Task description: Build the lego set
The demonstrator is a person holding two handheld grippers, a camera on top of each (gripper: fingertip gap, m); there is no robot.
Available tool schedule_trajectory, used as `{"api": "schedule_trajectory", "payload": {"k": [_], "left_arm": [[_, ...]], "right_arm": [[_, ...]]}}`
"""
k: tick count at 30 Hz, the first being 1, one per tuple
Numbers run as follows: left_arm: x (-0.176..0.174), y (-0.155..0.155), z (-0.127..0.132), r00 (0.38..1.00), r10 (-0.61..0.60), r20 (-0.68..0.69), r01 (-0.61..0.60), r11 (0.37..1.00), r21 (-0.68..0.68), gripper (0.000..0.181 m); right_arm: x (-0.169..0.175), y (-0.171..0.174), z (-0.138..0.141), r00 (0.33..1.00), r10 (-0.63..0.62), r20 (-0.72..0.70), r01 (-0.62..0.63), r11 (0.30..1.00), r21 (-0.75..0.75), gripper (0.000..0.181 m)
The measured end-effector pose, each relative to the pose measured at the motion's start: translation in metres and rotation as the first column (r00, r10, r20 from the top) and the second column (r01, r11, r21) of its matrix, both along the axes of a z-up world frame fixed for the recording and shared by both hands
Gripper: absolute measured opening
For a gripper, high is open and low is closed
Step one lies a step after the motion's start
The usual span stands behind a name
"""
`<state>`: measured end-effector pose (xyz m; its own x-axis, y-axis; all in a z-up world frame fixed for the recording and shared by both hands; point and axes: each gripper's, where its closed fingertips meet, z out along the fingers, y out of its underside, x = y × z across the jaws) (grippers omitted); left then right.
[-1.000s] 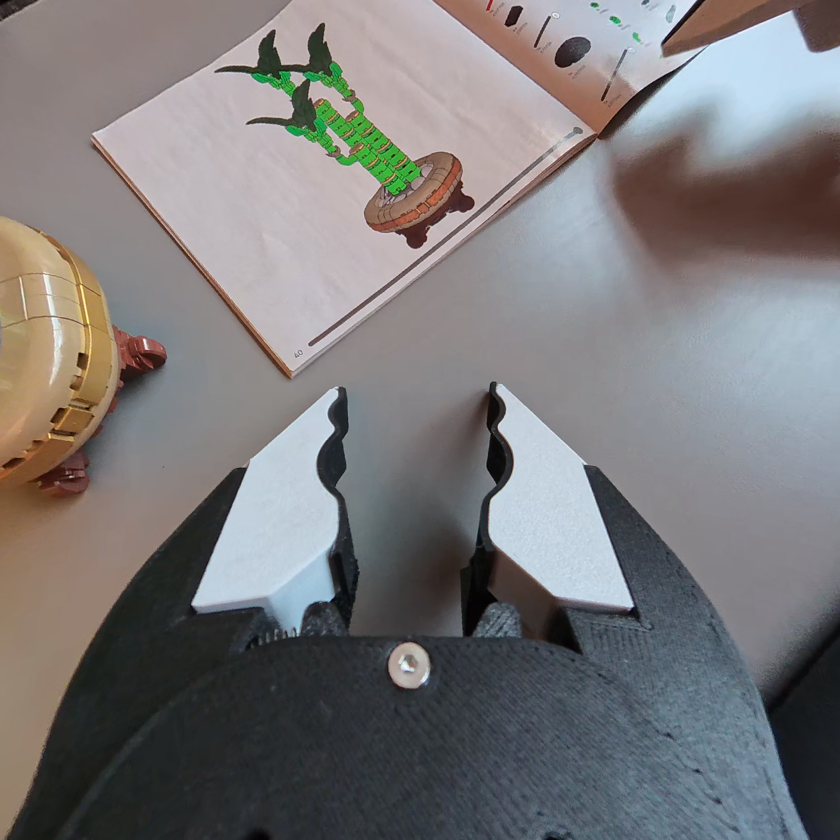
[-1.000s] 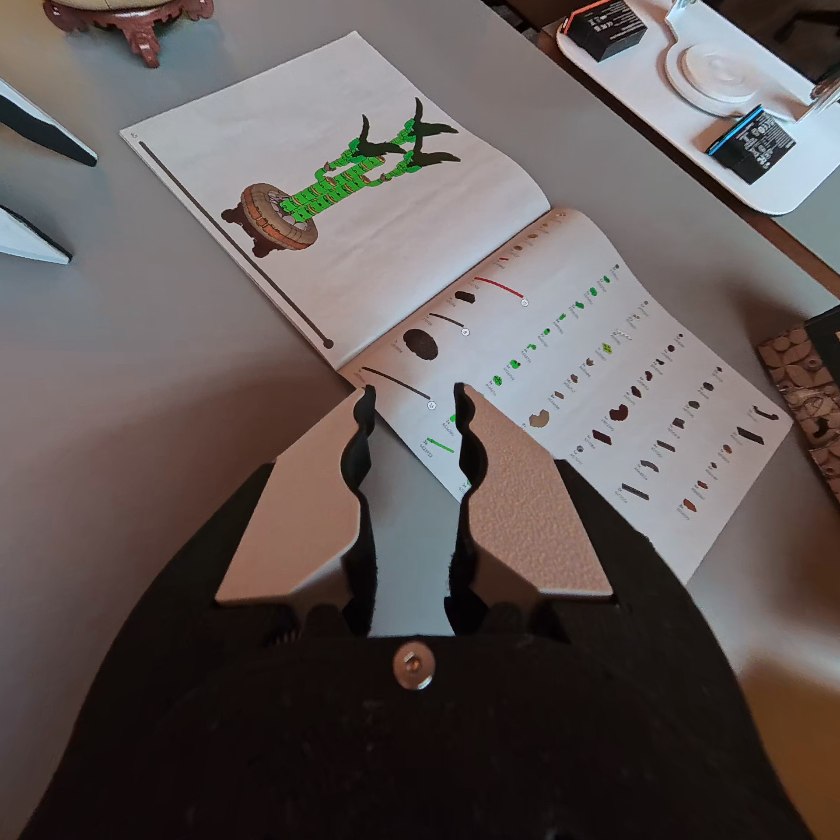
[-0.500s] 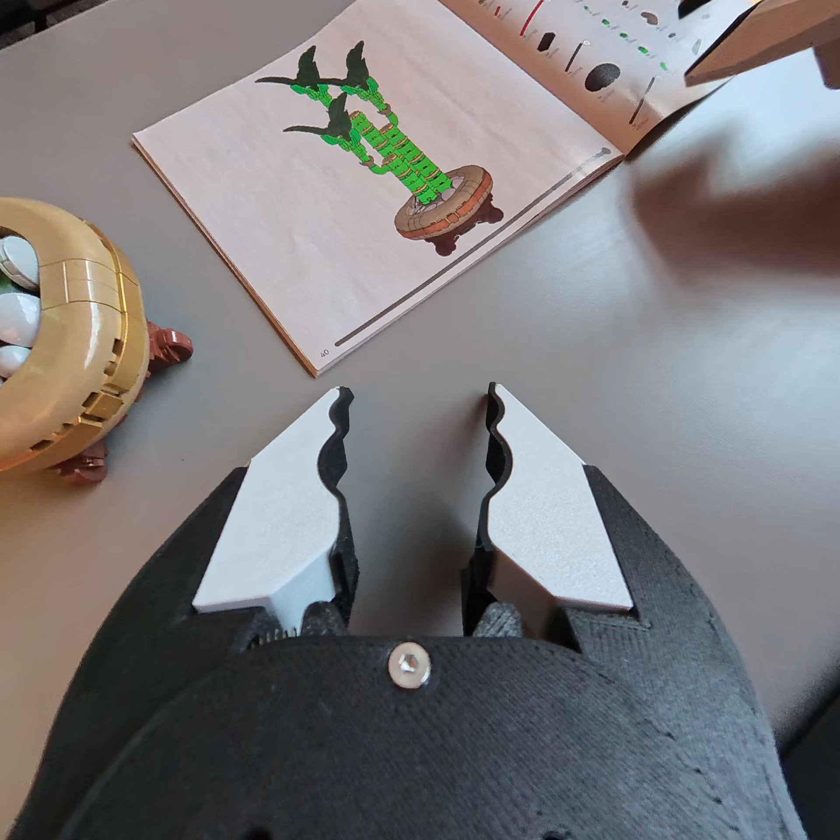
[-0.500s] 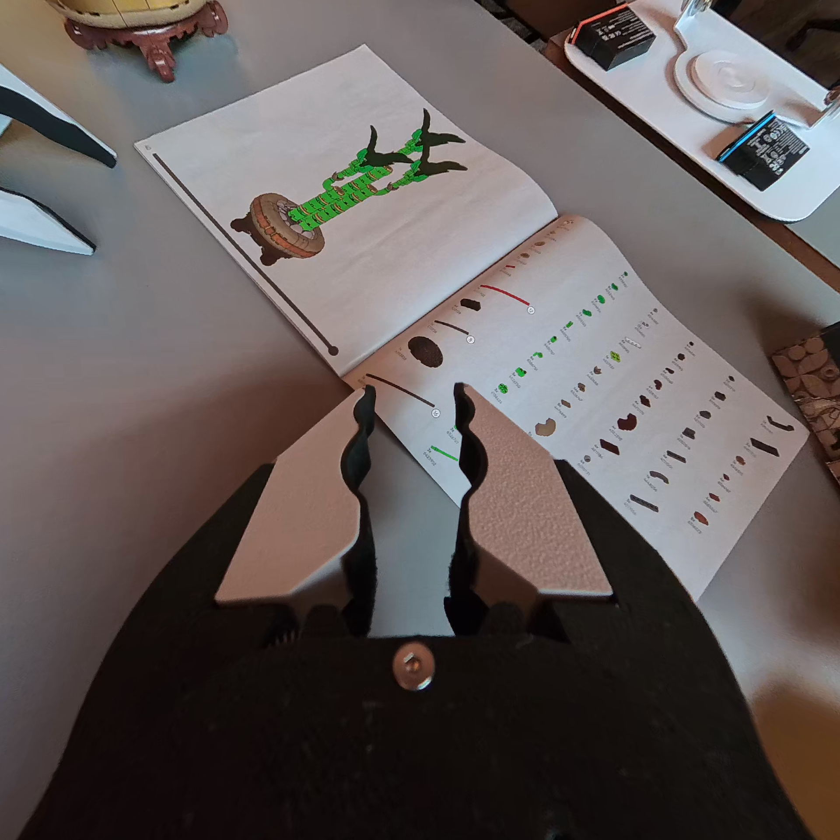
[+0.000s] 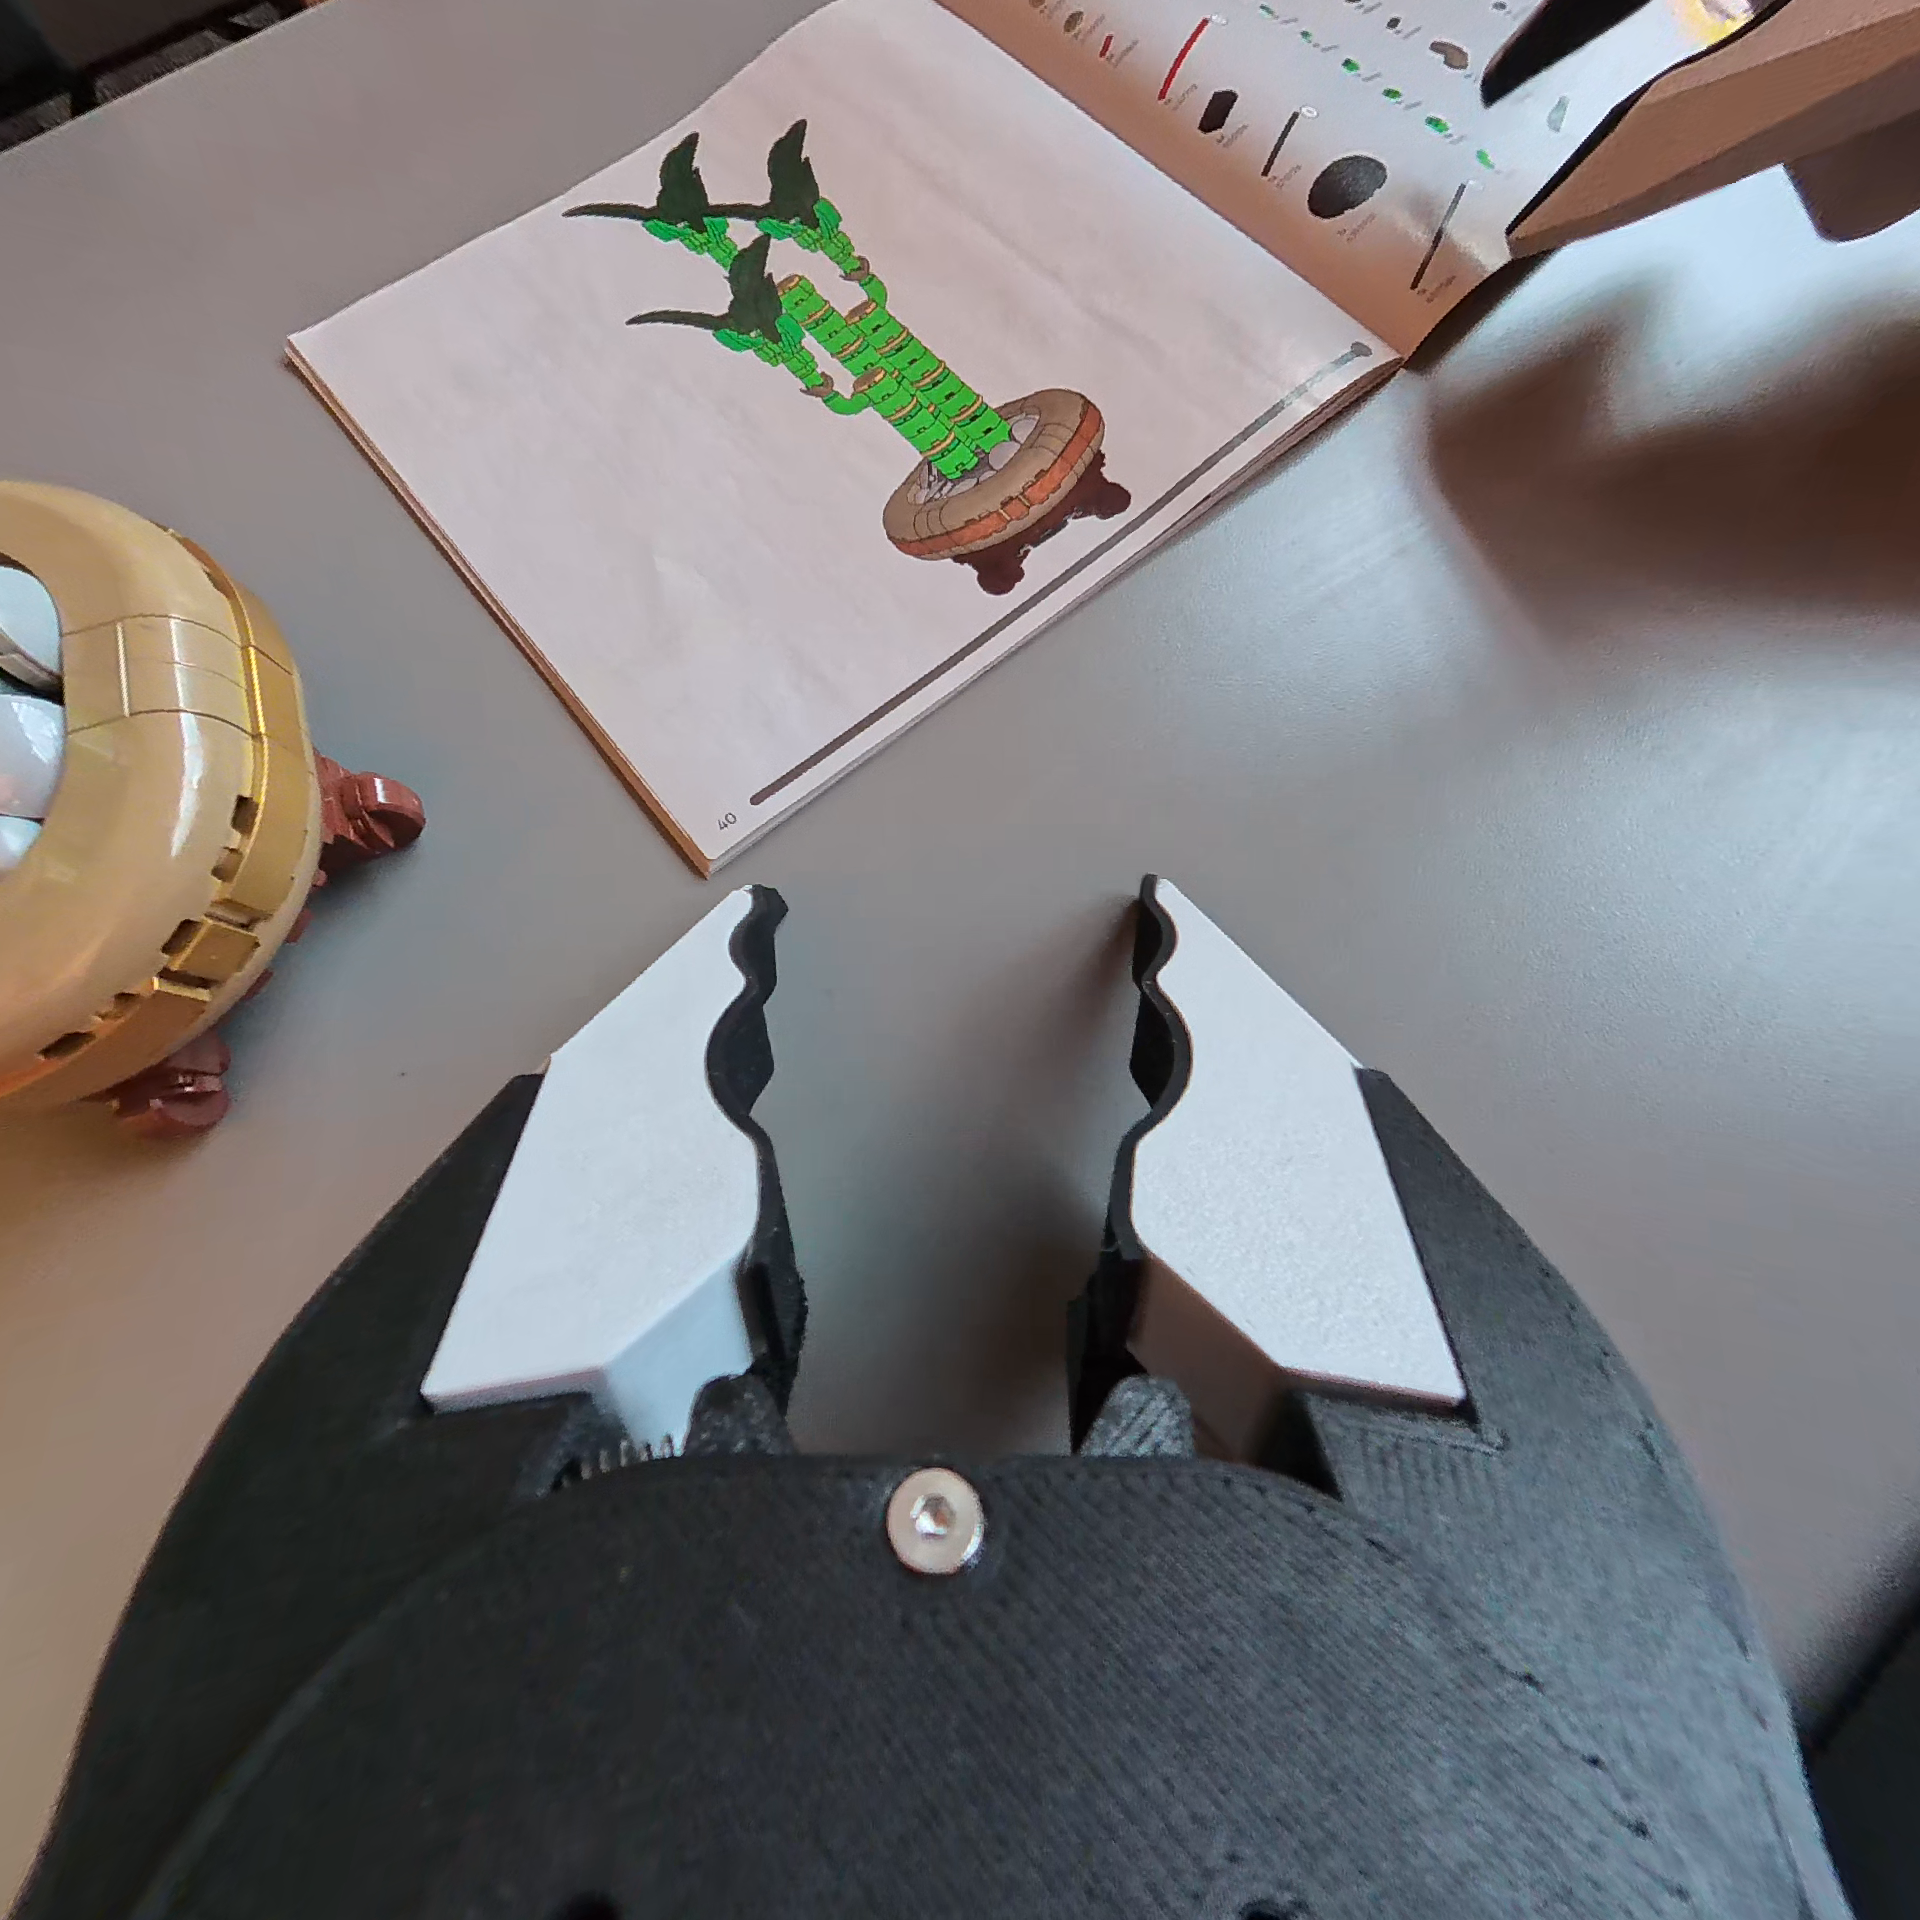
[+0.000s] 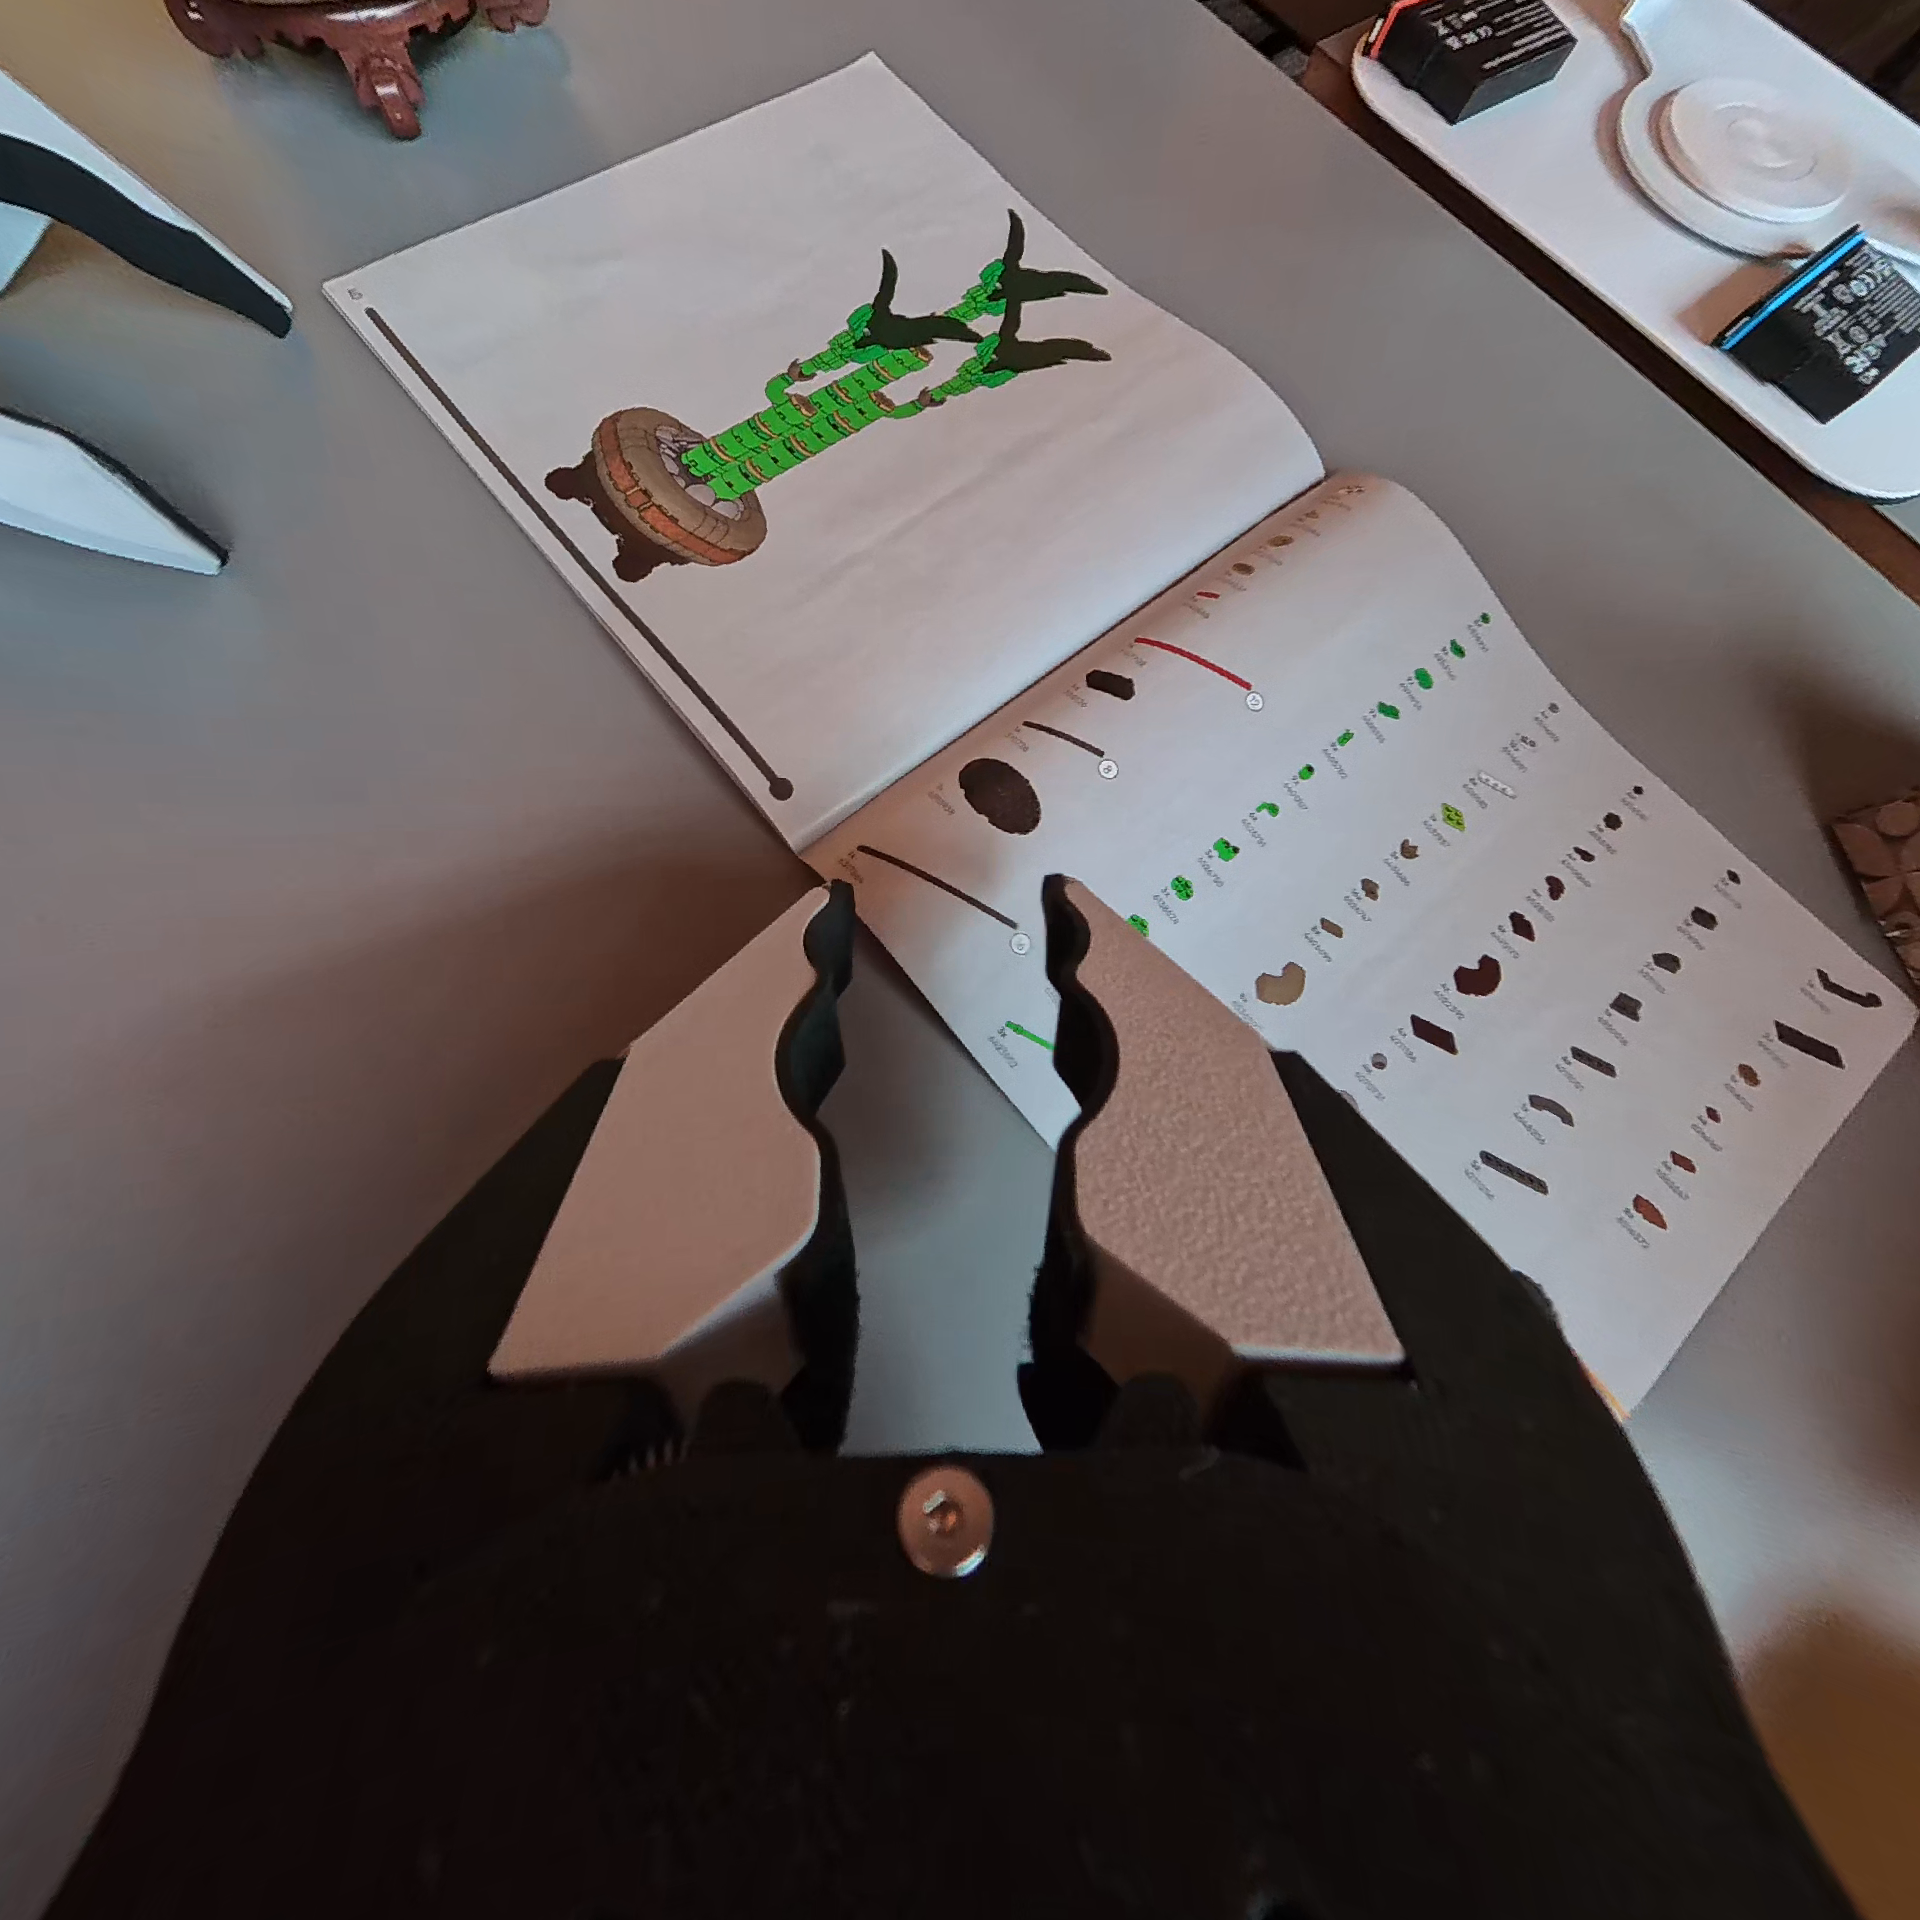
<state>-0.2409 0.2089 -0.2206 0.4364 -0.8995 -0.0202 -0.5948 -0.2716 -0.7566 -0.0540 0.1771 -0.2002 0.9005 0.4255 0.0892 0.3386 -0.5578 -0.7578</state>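
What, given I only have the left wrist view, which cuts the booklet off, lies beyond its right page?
Observer: A white tray lies past the booklet, apart from it. It holds two black blocks and a round white disc.
Operator: Is the right gripper carrying anything?
Observer: No. The right gripper is open and empty, with its tips over the near corner of the parts-list page.
Operator: Anything else by that page?
Observer: A brown patterned item shows at the frame's right edge, just off the page. I cannot tell what it is.
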Motion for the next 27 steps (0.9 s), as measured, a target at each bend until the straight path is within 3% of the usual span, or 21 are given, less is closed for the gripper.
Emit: {"api": "schedule_trajectory", "payload": {"k": [4, 9, 13, 21, 27], "left_arm": [[0.0, -0.001, 0.0, 1.0, -0.004, 0.0, 0.004, 1.0, 0.001, 0.07], [0.001, -0.002, 0.0, 1.0, -0.004, -0.001, 0.004, 1.0, 0.0, 0.072], [0.001, -0.003, 0.0, 1.0, 0.006, -0.003, -0.006, 1.0, 0.0, 0.075], [0.0, -0.005, 0.0, 1.0, 0.007, -0.003, -0.007, 1.0, 0.0, 0.076], [0.002, -0.003, -0.001, 1.0, -0.001, -0.003, 0.001, 1.0, -0.001, 0.077]], "right_arm": [[0.016, 0.003, 0.014, 0.997, -0.061, 0.04, 0.059, 0.996, 0.061, 0.041], [0.065, 0.007, 0.039, 0.952, -0.301, 0.049, 0.289, 0.942, 0.171, 0.05], [0.096, 0.001, 0.046, 0.911, -0.411, 0.039, 0.397, 0.898, 0.19, 0.062], [0.138, -0.023, 0.056, 0.853, -0.501, 0.149, 0.469, 0.859, 0.205, 0.062], [0.178, -0.033, 0.068, 0.774, -0.618, 0.141, 0.573, 0.777, 0.26, 0.059]]}}
